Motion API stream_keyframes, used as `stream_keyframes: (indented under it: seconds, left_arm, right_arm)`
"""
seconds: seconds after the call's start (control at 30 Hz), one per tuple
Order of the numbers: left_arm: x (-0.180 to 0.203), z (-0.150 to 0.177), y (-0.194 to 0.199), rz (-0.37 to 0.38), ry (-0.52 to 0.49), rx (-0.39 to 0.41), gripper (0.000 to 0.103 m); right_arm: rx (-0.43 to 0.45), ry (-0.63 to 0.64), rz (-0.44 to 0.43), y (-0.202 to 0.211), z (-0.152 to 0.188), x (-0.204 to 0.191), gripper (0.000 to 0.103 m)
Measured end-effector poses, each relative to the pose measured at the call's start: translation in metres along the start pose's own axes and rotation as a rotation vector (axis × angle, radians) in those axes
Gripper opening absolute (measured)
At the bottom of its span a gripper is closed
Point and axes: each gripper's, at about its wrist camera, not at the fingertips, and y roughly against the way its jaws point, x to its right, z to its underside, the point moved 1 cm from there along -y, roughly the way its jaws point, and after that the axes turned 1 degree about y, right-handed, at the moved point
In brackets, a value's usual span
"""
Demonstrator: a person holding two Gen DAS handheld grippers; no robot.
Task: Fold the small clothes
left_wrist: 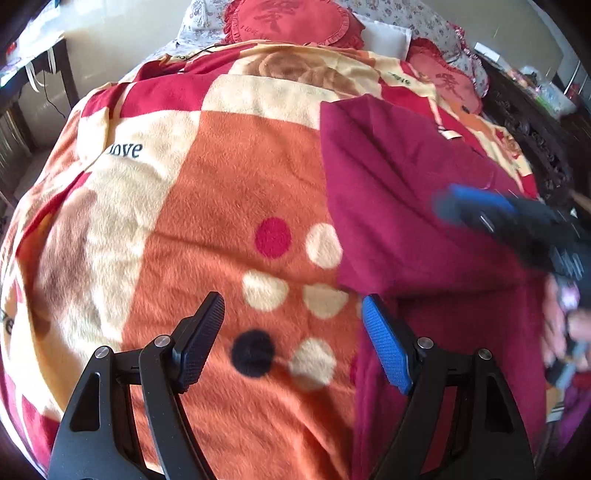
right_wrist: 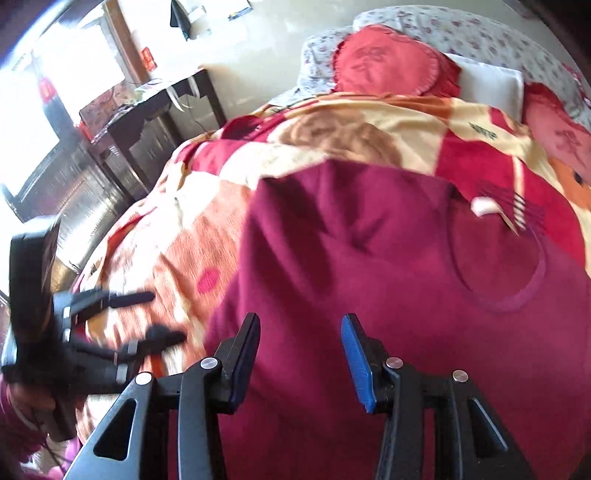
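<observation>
The left gripper (left_wrist: 293,339) hangs with its jaws spread wide and nothing between them, over the orange patch of the blanket (left_wrist: 229,184). At about 1 o'clock from it lies the garment (left_wrist: 406,192), a maroon knit piece spread on the bed, its near left edge just beside the blue finger pad (left_wrist: 386,347). Further out at 3 o'clock the right gripper (left_wrist: 491,218) crosses over the cloth, blurred.

The right gripper (right_wrist: 301,358) also stands with jaws apart and empty, directly above the garment (right_wrist: 388,277), which fills the field from 9 to 3 o'clock. Whether its tips touch the fabric I cannot tell.

The garment looks soft, light and limp, with a slightly fuzzy surface: it should drape and sag from any pinch point, and it may cling a little to the fleecy blanket beneath rather than slide. A hem or corner seems the best hold, pinched through a thin layer; the left edge near 12 o'clock of the left gripper, and the matching edge on the far side, look suitable for carrying a fold across.

The right view alone shows the neckline (right_wrist: 506,269), a curved ribbed band at 2 o'clock, and a small white label (right_wrist: 484,206) beyond it, so the top of the garment lies to the right. It also shows the left gripper (right_wrist: 147,317) at 9 o'clock, smeared by motion. The left view alone shows the garment's straight left edge and how much bare blanket lies beside it, with pillows (left_wrist: 291,22) at 12 o'clock.
</observation>
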Motion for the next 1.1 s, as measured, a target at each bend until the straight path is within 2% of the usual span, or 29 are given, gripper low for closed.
stream_keyframes:
  seconds: [0.1,0.17,0.3,0.4,0.47,0.5,0.53,0.6,0.77,0.97,1.0,1.03,1.1]
  left_arm:
    - [0.006,0.008,0.004,0.054,0.017,-0.001,0.078]
    - [0.014,0.012,0.000,0.075,0.015,-0.010,0.078]
    - [0.024,0.017,-0.017,0.072,0.007,-0.049,0.078]
    - [0.022,0.015,-0.025,0.069,0.027,-0.046,0.078]
    - [0.019,0.012,-0.027,0.074,0.040,-0.041,0.078]
    - [0.018,0.010,-0.027,0.076,0.044,-0.039,0.078]
    - [0.016,0.009,-0.028,0.082,0.048,-0.039,0.078]
    - [0.014,0.009,-0.028,0.086,0.047,-0.040,0.078]
    - [0.004,0.012,-0.021,0.076,0.050,-0.036,0.078]
    - [-0.005,0.006,-0.005,0.056,0.074,-0.008,0.078]
    - [-0.006,-0.001,-0.005,0.055,0.073,0.002,0.078]
    - [-0.006,-0.004,0.001,0.052,0.071,0.018,0.078]
    - [-0.006,-0.007,0.007,0.056,0.071,0.040,0.078]
  right_arm:
    - [0.001,0.019,-0.047,-0.016,-0.029,-0.005,0.044]
    - [0.006,0.075,-0.049,-0.030,-0.050,-0.013,0.044]
    - [-0.022,0.165,-0.023,-0.058,-0.074,-0.023,0.044]
    - [-0.064,0.191,-0.007,-0.085,-0.083,-0.020,0.044]
    - [-0.070,0.207,-0.025,-0.093,-0.084,-0.019,0.033]
    - [-0.072,0.220,-0.034,-0.096,-0.083,-0.020,0.019]
    - [-0.081,0.231,-0.042,-0.099,-0.083,-0.023,0.009]
    - [-0.085,0.239,-0.058,-0.101,-0.084,-0.029,0.007]
    - [-0.056,0.242,-0.089,-0.103,-0.092,-0.044,0.007]
    - [-0.053,0.129,-0.106,-0.114,-0.091,-0.028,0.008]
    - [-0.058,0.111,-0.114,-0.110,-0.089,-0.026,0.014]
    - [-0.068,0.098,-0.104,-0.101,-0.086,-0.023,0.024]
    - [-0.039,0.103,-0.082,-0.074,-0.076,-0.021,0.032]
